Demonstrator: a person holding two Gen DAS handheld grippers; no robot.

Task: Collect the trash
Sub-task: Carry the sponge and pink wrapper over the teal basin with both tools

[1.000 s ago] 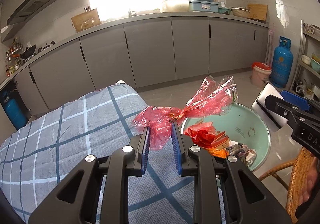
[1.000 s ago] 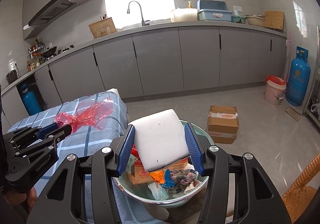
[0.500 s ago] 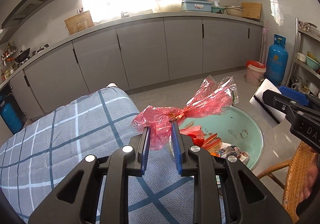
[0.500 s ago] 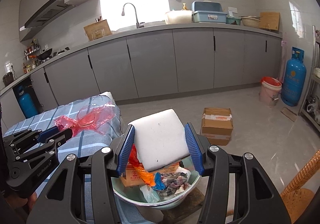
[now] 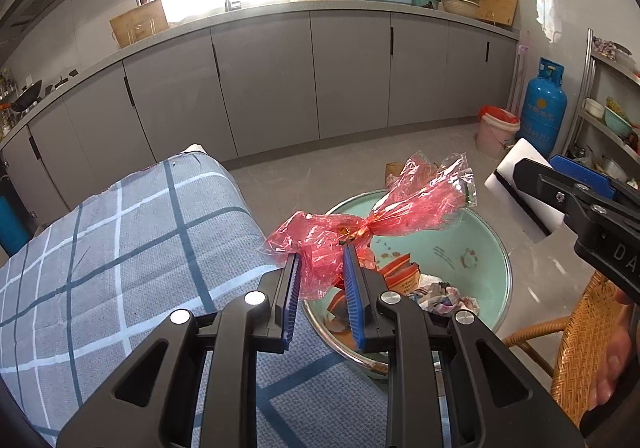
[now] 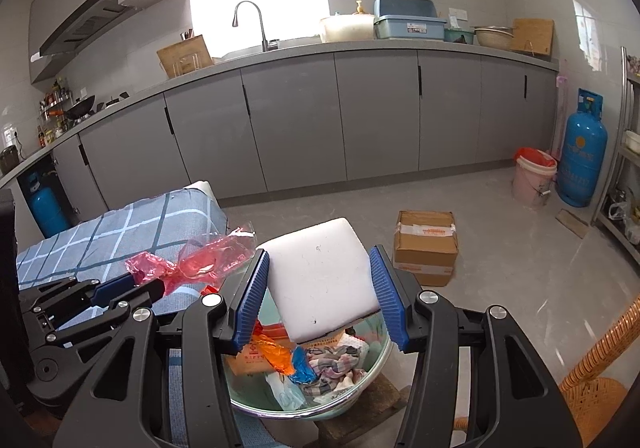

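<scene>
The left gripper is clenched on a red wrapper, a crinkled sheet of clear red film twisted at its middle. The lower lobe of the wrapper sits between the two blue finger pads; the twisted knot and the upper lobe project forward and to the right past the fingertips. The wrapper hangs in the air above the near left rim of a green basin, clear of the contents. In the right wrist view the same wrapper extends from the left gripper over the right edge of a checked blanket. The right gripper grasps a white foam block; the block is wedged between both blue pads, tilted, with its lower edge just above the basin. In the left wrist view the foam block and the right gripper appear at the right, beyond the far right rim of the basin. The basin holds an orange packet, a blue scrap and a plaid cloth. A cardboard box rests on the floor beyond the basin, and a wicker chair stands at the right. The checked blanket lies to the left of the basin, its right edge touching or overlapping the rim.
</scene>
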